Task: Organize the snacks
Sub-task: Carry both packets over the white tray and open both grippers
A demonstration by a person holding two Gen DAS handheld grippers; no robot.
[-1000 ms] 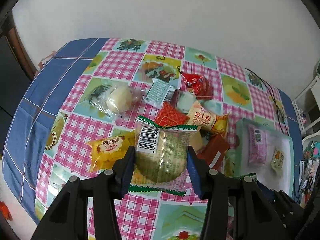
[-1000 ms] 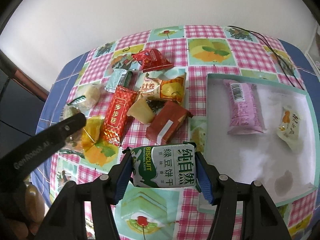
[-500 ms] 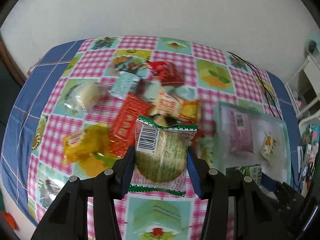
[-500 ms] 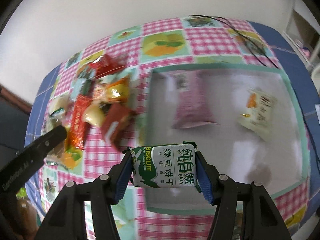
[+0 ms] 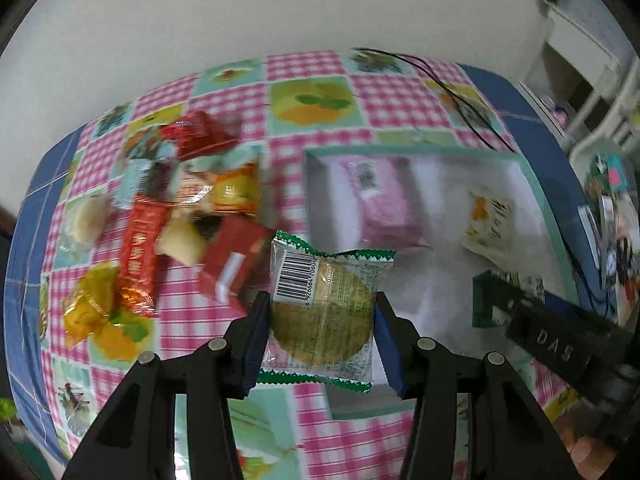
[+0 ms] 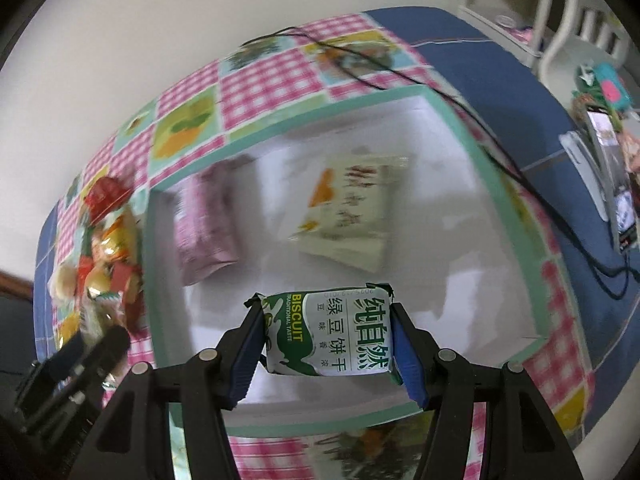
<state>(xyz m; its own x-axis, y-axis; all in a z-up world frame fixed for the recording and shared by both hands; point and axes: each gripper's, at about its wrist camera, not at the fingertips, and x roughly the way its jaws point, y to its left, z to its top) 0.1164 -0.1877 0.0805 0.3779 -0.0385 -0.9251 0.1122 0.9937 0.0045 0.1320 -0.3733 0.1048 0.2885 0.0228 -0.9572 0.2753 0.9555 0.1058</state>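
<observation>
**Both grippers carrying snack packets at the tray**

The left gripper [image 5: 322, 312] is clenching a clear, green-edged packet holding a round biscuit [image 5: 325, 308], its blue-padded fingers [image 5: 259, 336] pressing on either side of the wrapper. The packet is hanging in the air over the near left corner of the shallow white tray with a mint-green rim [image 5: 412, 147].

The right gripper [image 6: 327, 338] is gripping a green-and-white biscuit packet printed "BISCUIT" [image 6: 330, 332] between its fingers [image 6: 406, 354], holding it above the near part of the tray [image 6: 486, 176].

Inside the tray a pink wrapped snack [image 6: 204, 228] is lying toward the left, and a cream packet with orange print [image 6: 346, 224] is lying just beside it, apart from it.

Left of the tray, a heap of loose snacks [image 5: 176, 216] is sitting on the pink checked, fruit-printed surface [image 5: 392, 96]: a red carton [image 5: 236, 264], a long red packet [image 5: 140, 256] and a yellow wrapped sweet [image 5: 86, 308] among them. Motion blur is smearing this pile, so the smaller pieces are probably overlapping, though I cannot tell which.

A black cable [image 6: 400, 72] is trailing across the far corner.
</observation>
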